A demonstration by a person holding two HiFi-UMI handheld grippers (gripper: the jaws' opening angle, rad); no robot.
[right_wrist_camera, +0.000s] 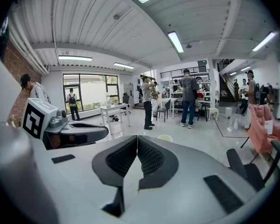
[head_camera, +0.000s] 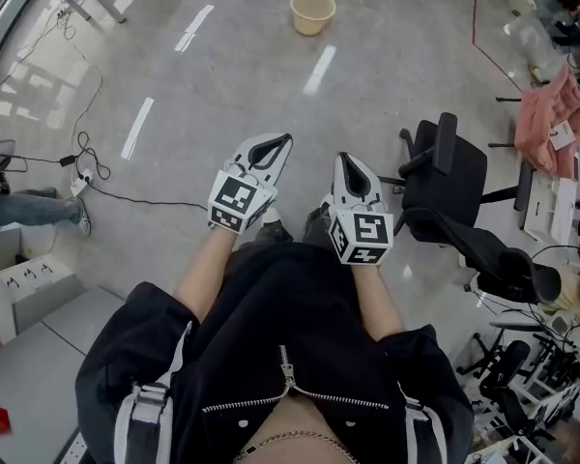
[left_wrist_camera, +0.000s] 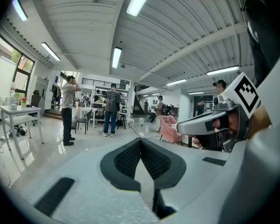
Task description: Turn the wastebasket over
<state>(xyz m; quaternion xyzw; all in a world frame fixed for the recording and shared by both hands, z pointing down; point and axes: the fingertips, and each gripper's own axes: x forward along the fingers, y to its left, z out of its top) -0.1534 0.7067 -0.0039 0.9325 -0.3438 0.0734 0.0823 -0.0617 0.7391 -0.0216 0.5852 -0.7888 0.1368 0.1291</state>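
Jaws are pressed together and empty on both my left gripper [head_camera: 282, 140] and my right gripper [head_camera: 341, 157], which I hold side by side in front of me. The round beige plastic wastebasket [head_camera: 312, 12] stands mouth-up on the glossy grey floor [head_camera: 222, 95], well ahead of both grippers. A black office chair [head_camera: 449, 177] sits near my right.

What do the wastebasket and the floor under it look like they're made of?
The wastebasket looks like moulded plastic, cream and matte. It is one even colour with a thin smooth rim, though it stands too far off to be sure. The floor looks like polished concrete or a poured coating, grey and glossy, with long bright reflections lying across it.
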